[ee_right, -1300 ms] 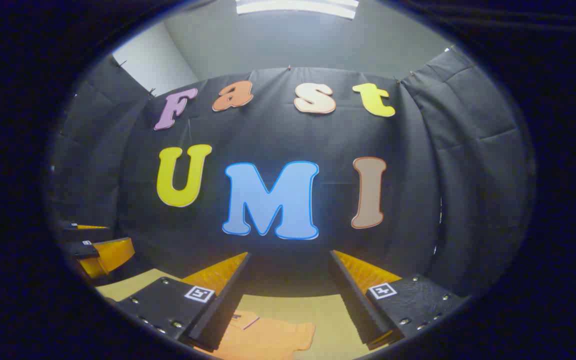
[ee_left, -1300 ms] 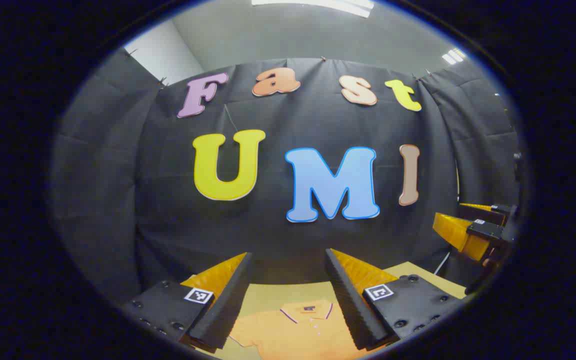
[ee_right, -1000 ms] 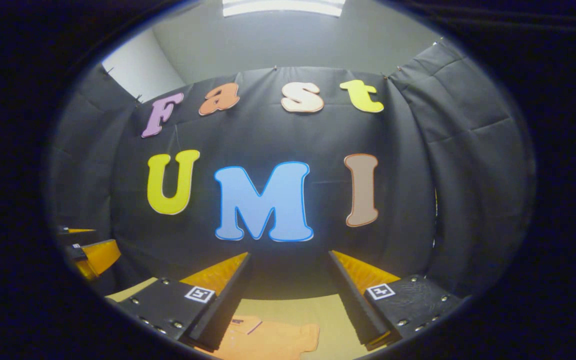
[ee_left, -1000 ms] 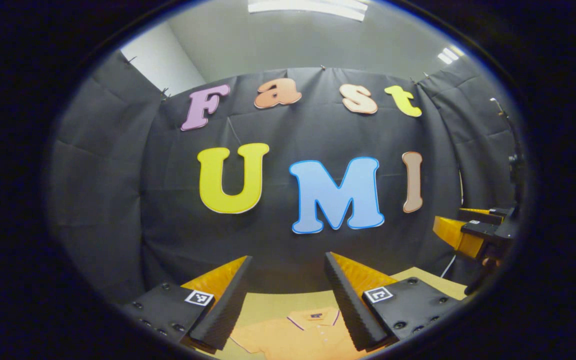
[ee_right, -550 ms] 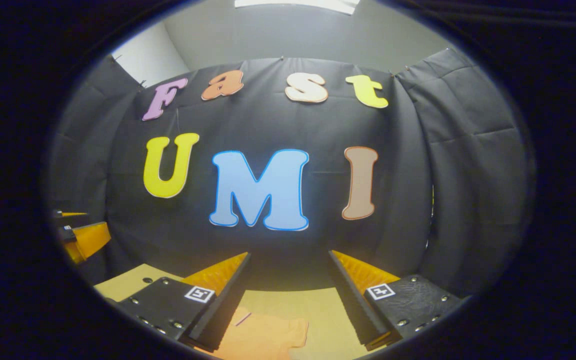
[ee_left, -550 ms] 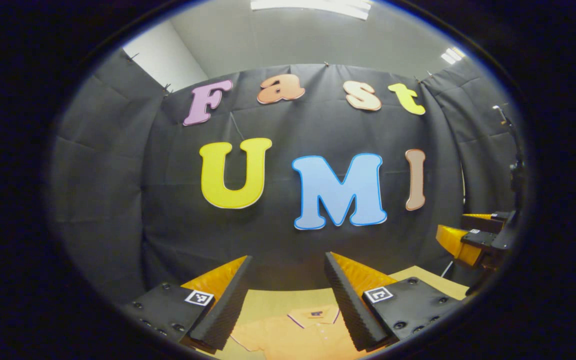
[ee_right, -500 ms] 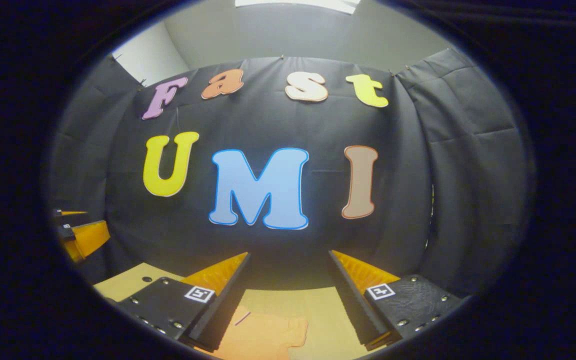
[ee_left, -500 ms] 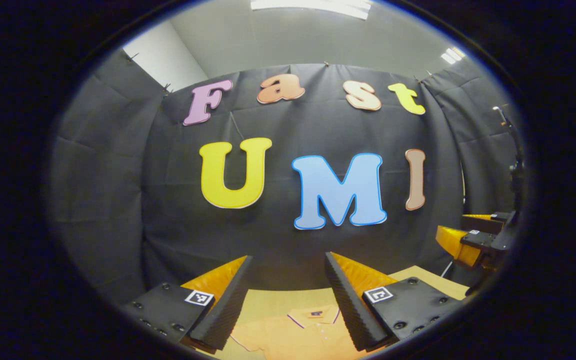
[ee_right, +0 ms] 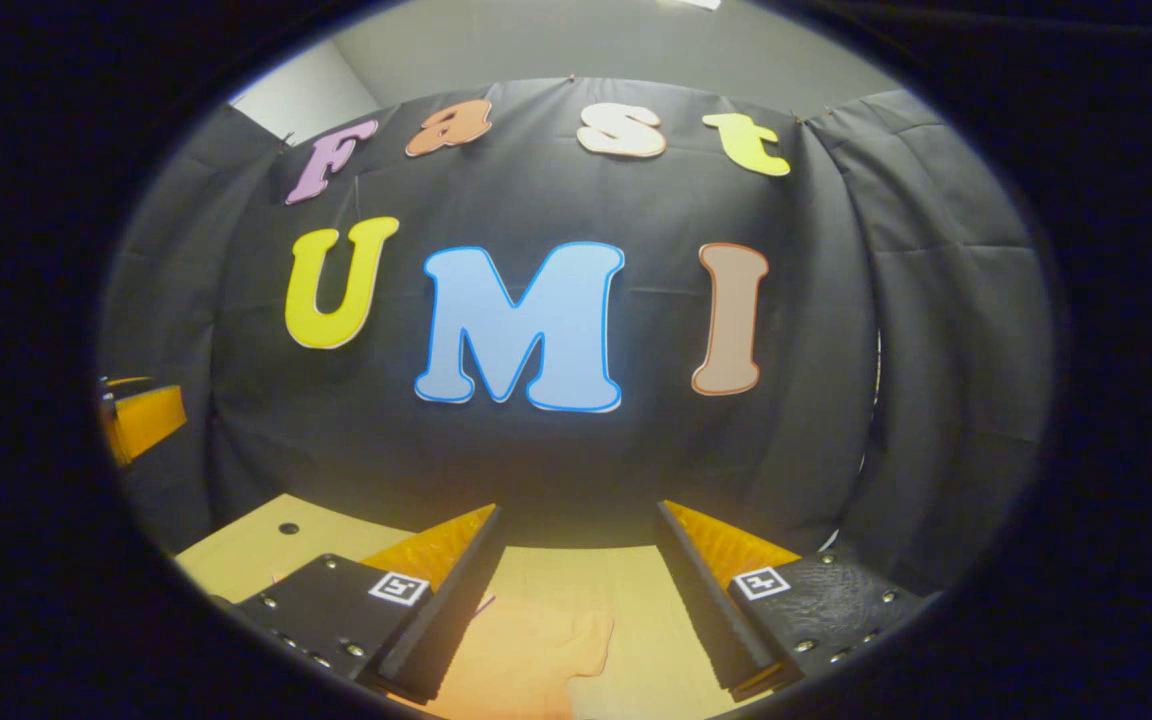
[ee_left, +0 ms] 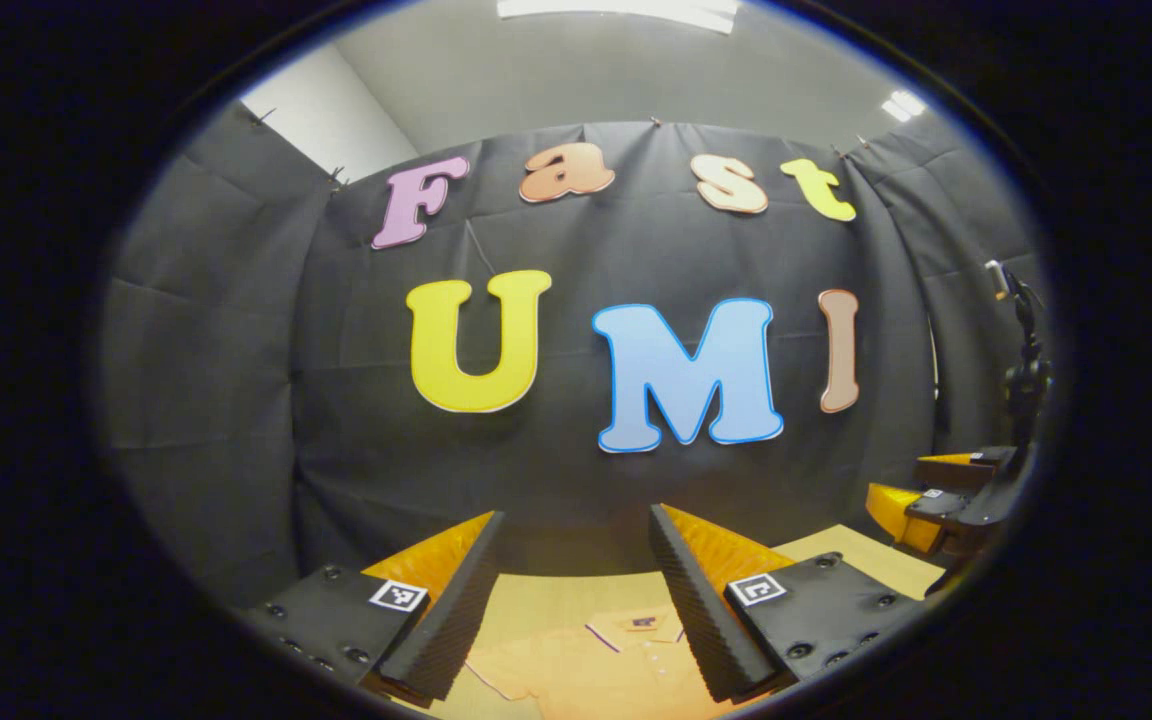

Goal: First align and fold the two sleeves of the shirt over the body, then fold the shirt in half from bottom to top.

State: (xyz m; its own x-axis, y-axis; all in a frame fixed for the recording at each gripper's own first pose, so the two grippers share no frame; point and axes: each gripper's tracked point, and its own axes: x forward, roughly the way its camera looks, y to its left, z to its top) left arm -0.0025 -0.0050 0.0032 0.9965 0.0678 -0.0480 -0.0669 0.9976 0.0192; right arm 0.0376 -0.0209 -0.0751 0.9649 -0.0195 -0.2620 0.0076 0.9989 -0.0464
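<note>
**Approach before the first sleeve fold**

Nearest, in the left gripper view: left hand-held gripper spread wide, holding nothing, raised above the shirt. Same for the right hand-held gripper in the right gripper view: spread, empty, above one sleeve. Farther: shirt flat on the worktop, collar toward the cloth wall, long axis probably running from the near edge to the wall. Sleeves apparently not yet folded. Next, probably: lower both, pinch a sleeve edge each, bring it over the body.
</note>
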